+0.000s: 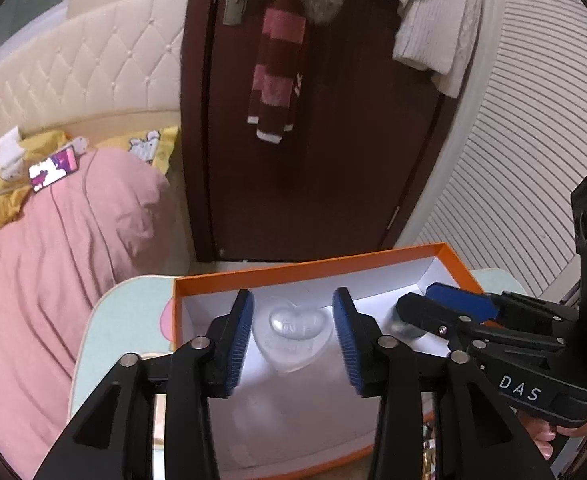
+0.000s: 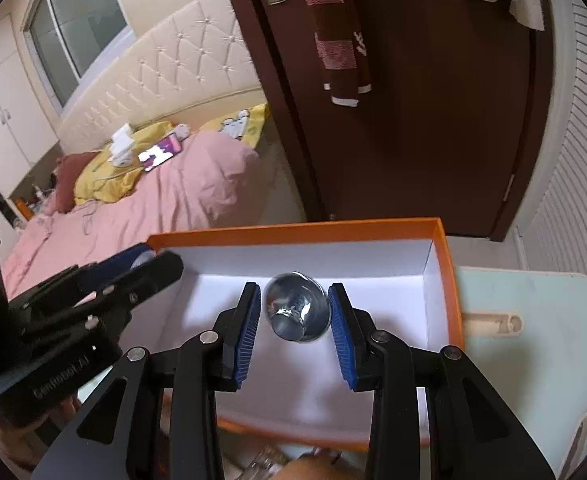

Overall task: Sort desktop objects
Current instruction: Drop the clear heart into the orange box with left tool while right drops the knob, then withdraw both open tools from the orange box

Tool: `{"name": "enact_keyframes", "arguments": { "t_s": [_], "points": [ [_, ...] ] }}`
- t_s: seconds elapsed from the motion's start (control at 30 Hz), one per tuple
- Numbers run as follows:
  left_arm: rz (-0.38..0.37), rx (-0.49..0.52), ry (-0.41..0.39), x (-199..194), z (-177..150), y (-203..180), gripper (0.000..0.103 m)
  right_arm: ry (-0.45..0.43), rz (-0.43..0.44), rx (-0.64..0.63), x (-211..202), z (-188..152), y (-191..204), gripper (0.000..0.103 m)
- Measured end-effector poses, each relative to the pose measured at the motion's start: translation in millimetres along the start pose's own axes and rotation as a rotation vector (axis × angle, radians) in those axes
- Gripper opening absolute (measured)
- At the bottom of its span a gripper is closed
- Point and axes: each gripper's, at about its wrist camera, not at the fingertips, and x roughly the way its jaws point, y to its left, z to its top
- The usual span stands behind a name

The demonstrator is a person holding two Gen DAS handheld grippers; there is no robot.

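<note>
An orange box [image 1: 305,270] with a white inside stands on the pale table; it also shows in the right wrist view [image 2: 293,232]. A clear heart-shaped plastic box [image 1: 292,332] lies on its floor between the fingers of my open left gripper [image 1: 293,334], which does not touch it. A shiny round metal object [image 2: 296,307] lies in the box between the blue pads of my open right gripper [image 2: 294,312], with small gaps either side. The right gripper shows in the left wrist view [image 1: 433,312], and the left gripper in the right wrist view [image 2: 149,264].
The pale blue-green table [image 2: 541,320] extends right of the box, with a beige printed shape [image 2: 493,325]. A bed with a pink cover [image 1: 53,260] lies left. A dark brown door [image 1: 333,140] with hanging scarf and sweater stands behind. Small items sit near the table's front edge [image 2: 269,460].
</note>
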Motion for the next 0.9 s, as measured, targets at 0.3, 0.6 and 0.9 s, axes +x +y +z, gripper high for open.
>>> {"name": "enact_keyframes", "arguments": {
  "t_s": [0.3,0.6,0.9],
  "points": [
    [-0.002,0.001,-0.039,-19,-9,5,0.068,-0.031,-0.005,-0.014,-14,-9,2,0.053],
    [0.008,0.038,-0.088,-80,-43,14,0.072,-0.125,0.043,-0.051,-65,-31,10,0.054],
    [0.029,0.059,-0.017,-110,-101,13,0.072,-0.117,0.004,-0.116,-105,-78,15,0.061]
  ]
}}
